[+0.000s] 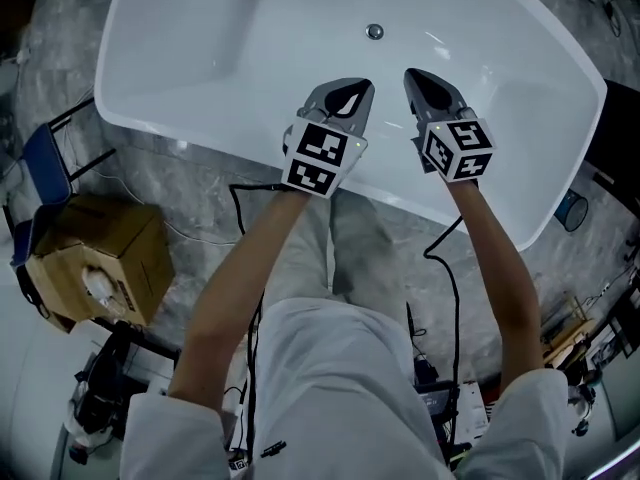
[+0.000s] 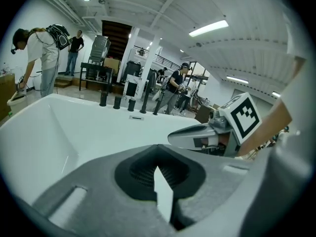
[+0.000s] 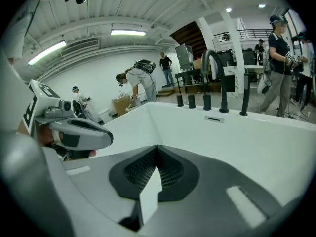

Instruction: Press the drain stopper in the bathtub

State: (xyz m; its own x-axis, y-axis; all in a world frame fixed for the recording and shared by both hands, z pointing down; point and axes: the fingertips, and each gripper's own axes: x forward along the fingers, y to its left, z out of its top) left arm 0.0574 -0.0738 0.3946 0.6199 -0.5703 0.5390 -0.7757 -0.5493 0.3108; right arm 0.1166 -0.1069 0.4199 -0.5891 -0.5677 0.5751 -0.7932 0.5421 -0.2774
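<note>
Both bare forearms reach straight forward from the body, nearly parallel, holding the left gripper (image 1: pixel 352 86) and the right gripper (image 1: pixel 425 76) side by side and close together over the near wall of the bathtub (image 1: pixel 180 58), noses pointed into the basin. The left gripper's fingers (image 2: pixel 98 181) are pressed together at the tips with nothing between them, leaving only a teardrop-shaped hollow lined with dark ribbed padding. The right gripper's fingers (image 3: pixel 222 181) meet the same way and are also empty. Their shells are matte grey plastic. The drain stopper (image 1: pixel 375 31), a small round metallic disc, sits on the tub's bottom well ahead of both grippers, untouched. The tub is glossy white with smooth, sloping walls and rounded corners. A row of slim dark taps (image 3: pixel 212 83) stands on its far rim. A brown cardboard box (image 1: pixel 100 258) rests on the mottled grey floor to the person's left.
</note>
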